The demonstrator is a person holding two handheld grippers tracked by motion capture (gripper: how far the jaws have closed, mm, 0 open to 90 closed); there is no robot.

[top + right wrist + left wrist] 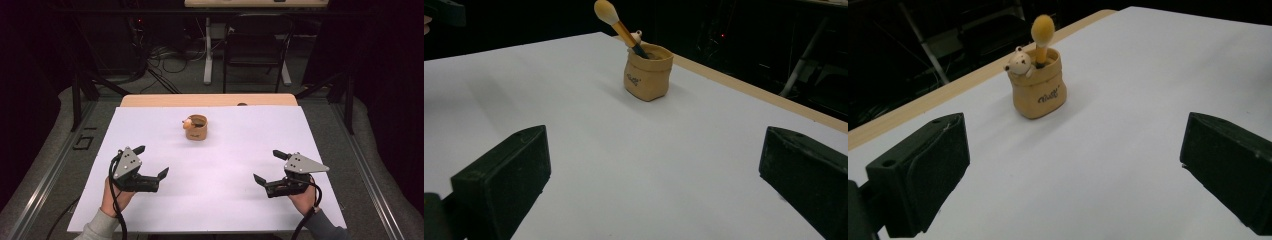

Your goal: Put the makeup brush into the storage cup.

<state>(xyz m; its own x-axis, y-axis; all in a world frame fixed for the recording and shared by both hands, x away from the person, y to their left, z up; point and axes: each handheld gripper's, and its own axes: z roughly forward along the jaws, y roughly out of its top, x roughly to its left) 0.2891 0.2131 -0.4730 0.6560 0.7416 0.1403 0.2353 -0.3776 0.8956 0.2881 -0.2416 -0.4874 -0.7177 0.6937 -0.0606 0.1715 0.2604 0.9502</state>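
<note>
Seemed the opening step, nothing grasped yet: left gripper and right gripper held low over the near part of the white sheet, well apart, jaws of each spread wide and empty. Stood upright toward the sheet's far middle, well away from both: tan pouch-shaped holder with a makeup brush leaning inside. Called next, probably, for a forward reach to the brush handle.

The left gripper is holding its two black jaws wide apart over the white sheet. Well beyond them a small tan pot is standing upright, carrying a brush and a little bear figure at its rim.
</note>
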